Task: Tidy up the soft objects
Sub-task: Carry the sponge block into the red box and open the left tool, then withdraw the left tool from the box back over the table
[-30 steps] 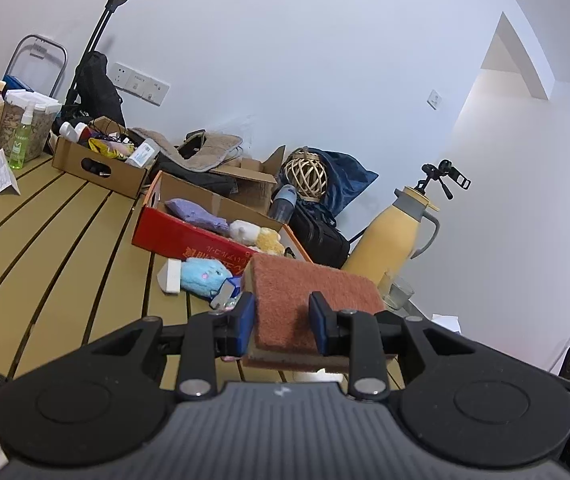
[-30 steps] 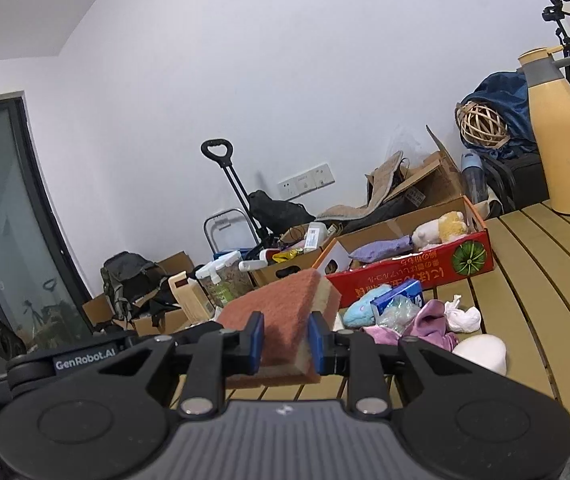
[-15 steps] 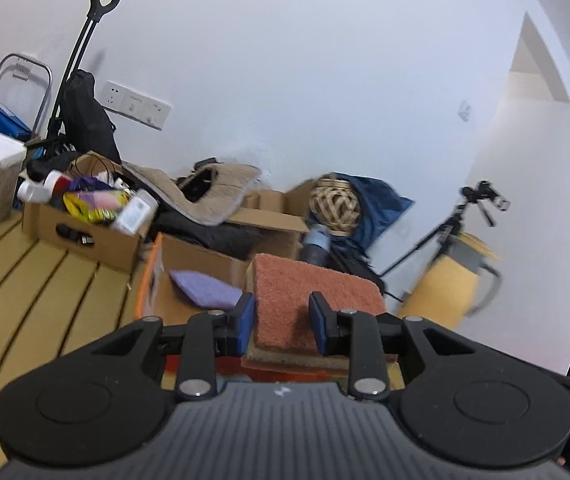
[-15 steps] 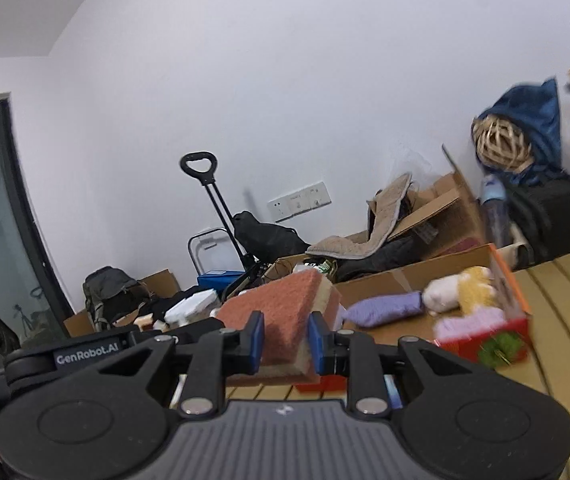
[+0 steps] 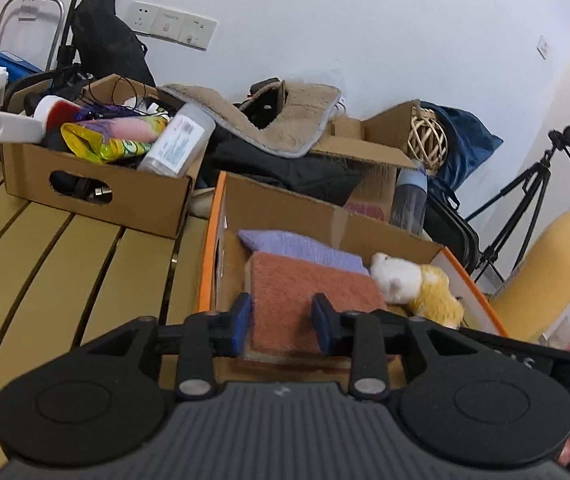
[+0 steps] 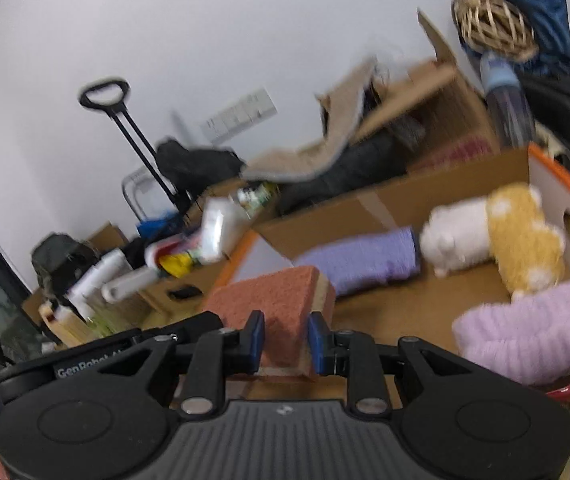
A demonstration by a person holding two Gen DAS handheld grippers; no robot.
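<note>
Both grippers are shut on one rust-red scouring sponge with a tan underside, one at each end. My left gripper and my right gripper hold it over the left part of the orange-rimmed cardboard box. Inside the box lie a purple cloth, a white and yellow plush toy and a pink fluffy piece.
A second cardboard box with bottles and packets stands to the left on the yellow slatted table. A yellow jug stands right of the box. Clothes, a wicker ball and a tripod are behind.
Both grippers have carried the sponge forward from above the table to over the orange-rimmed box and lowered it. The box now fills both views.
</note>
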